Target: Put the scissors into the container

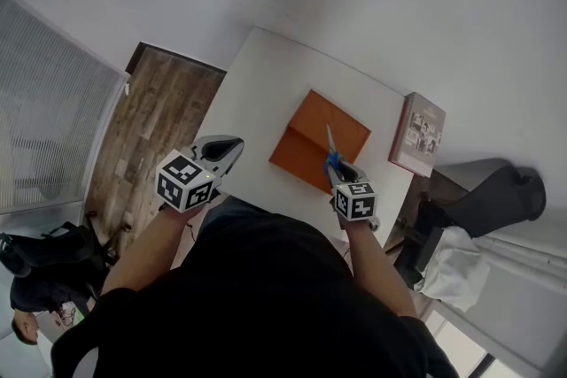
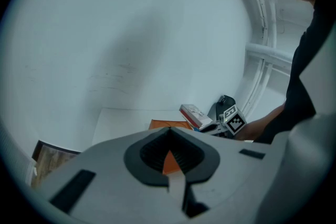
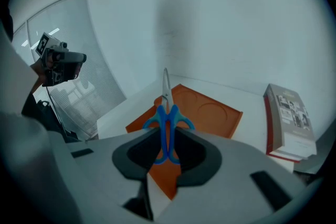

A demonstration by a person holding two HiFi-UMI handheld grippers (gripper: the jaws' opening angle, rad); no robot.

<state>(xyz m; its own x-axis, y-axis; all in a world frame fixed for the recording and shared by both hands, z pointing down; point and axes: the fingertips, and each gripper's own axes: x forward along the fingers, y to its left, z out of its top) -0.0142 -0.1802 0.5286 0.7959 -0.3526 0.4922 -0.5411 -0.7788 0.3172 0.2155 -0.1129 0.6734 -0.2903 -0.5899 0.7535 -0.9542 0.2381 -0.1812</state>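
The orange container (image 1: 312, 140), a shallow tray with a dividing ridge, lies in the middle of the white table (image 1: 257, 75). In the right gripper view the orange container (image 3: 212, 113) shows round recesses. My right gripper (image 1: 337, 168) is shut on the blue-handled scissors (image 1: 330, 153), held over the tray's near edge. The scissors (image 3: 167, 113) stand with the handles clamped in the jaws and the blades pointing up and away. My left gripper (image 1: 223, 151) hovers at the table's near left edge, shut and with nothing in it. Its view shows the orange container (image 2: 167, 124) just past the closed jaws.
A book (image 1: 418, 135) lies at the table's right edge, close to the tray; the book (image 3: 287, 122) also fills the right of the right gripper view. Wooden floor (image 1: 151, 137) lies left of the table. A dark bag (image 1: 492, 199) sits to the right.
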